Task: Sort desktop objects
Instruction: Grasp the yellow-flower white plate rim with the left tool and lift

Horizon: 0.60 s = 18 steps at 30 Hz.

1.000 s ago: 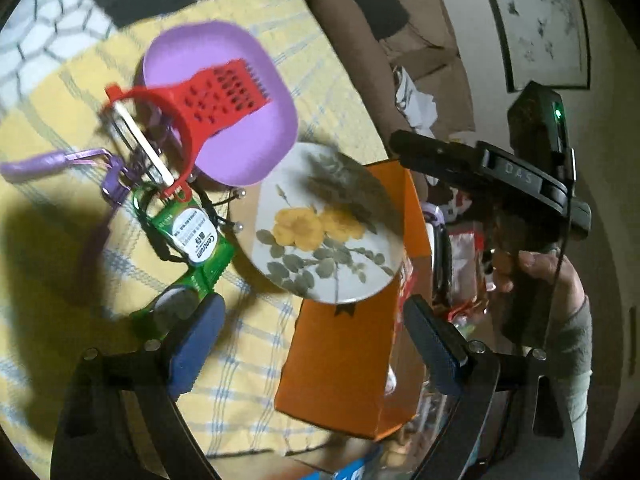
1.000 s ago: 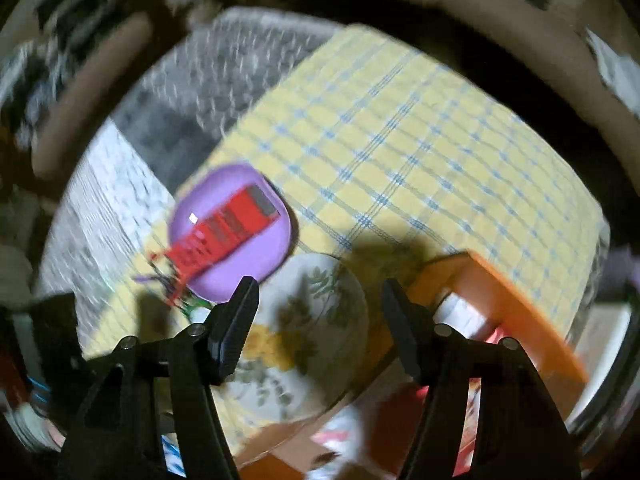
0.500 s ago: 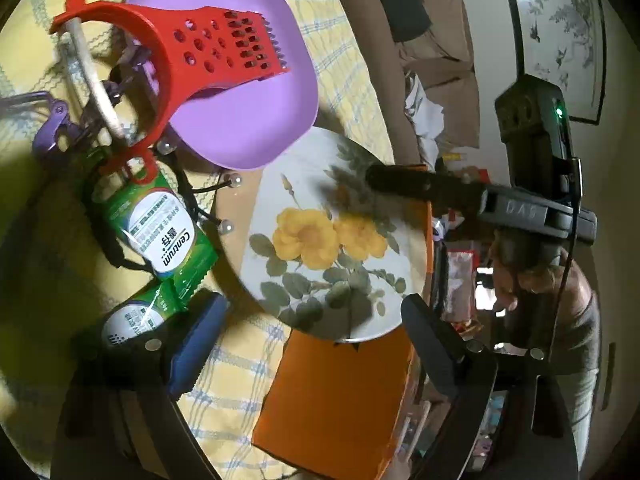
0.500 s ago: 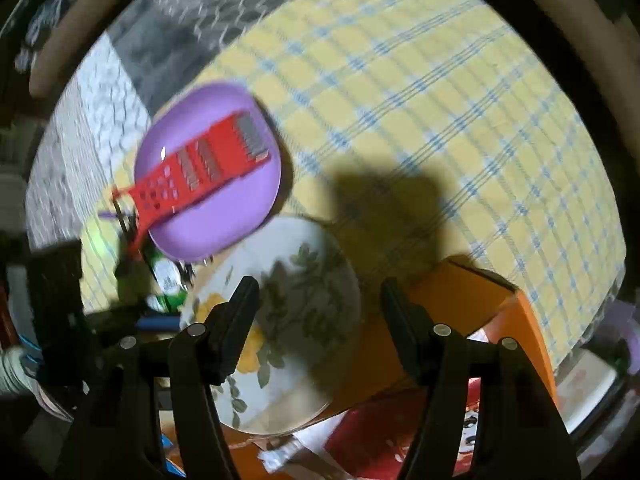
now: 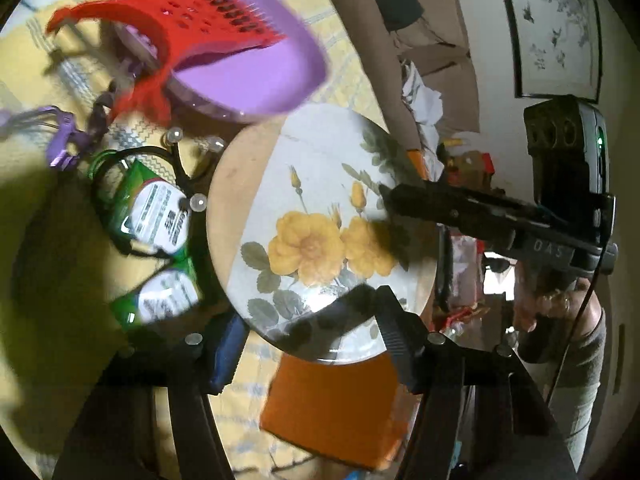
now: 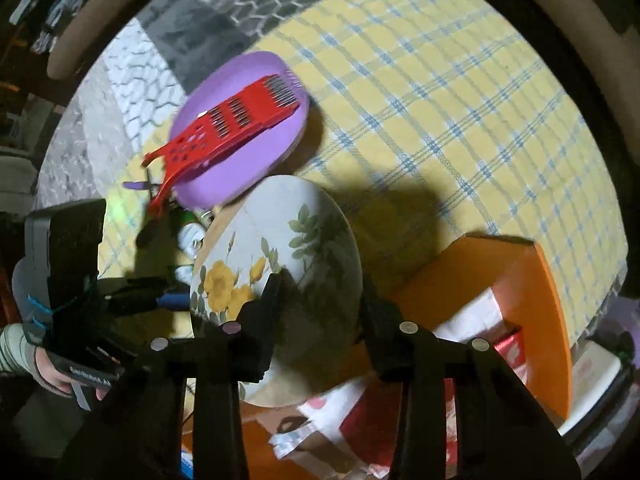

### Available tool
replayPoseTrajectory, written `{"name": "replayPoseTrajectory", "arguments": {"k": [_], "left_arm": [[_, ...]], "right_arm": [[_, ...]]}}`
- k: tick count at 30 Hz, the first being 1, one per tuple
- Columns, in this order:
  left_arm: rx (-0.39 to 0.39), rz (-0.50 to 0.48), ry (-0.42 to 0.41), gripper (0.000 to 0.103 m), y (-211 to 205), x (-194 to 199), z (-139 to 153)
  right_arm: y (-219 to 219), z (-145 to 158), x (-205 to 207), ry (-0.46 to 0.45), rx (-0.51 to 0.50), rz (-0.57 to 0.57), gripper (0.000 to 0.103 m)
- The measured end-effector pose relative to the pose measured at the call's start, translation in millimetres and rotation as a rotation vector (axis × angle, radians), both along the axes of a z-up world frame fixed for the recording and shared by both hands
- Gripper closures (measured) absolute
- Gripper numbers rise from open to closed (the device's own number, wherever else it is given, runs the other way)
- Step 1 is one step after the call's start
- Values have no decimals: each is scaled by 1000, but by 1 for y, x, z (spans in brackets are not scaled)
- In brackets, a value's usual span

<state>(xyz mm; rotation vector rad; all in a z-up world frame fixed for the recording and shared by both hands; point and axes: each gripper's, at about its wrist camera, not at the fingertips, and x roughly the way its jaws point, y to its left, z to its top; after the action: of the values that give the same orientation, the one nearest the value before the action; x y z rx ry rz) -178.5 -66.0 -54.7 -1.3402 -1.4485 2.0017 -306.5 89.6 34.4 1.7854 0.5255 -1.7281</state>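
Resting partly on the open orange box [image 6: 516, 280] and partly on the yellow checked tablecloth [image 6: 440, 92], a round white plate with yellow flower print [image 5: 320, 232] sits at table edge, empty. Both grippers have fingers spread apart, holding nothing: left gripper [image 5: 308, 344] straddles the plate's near rim, right gripper [image 6: 320, 308] hovers over the plate's other side. Purple oval plastic dish [image 5: 256, 64] just beyond the plate, rims overlapping or touching, can't tell which; it holds a red plastic slotted grater [image 5: 208, 28] lying tilted, handle hanging out over the rim. Green sachets with white labels [image 5: 160, 216] beside the plate under a black cable loop [image 5: 108, 184]. Purple clip [image 5: 60, 148] further left. Orange box contains red and white packets [image 6: 472, 336], blurry.
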Motion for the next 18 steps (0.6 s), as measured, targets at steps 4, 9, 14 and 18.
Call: {"name": "replayPoseTrajectory", "arguments": {"k": [4,9,14,18], "left_arm": [[-10,-14,18,41,2,7,23],[-57,-48,60,41,12,11,63],[-177,-161,131,41,43,-1,115],[-302,-285,163,41,100,-33,140]], "right_arm": [[-1,27,21,40,-23,3,68],[17,66,71,114,-49,-25,68],[79,94,113,172,-143,-164,68],[150,91,132,221,-242,-378,68]]}}
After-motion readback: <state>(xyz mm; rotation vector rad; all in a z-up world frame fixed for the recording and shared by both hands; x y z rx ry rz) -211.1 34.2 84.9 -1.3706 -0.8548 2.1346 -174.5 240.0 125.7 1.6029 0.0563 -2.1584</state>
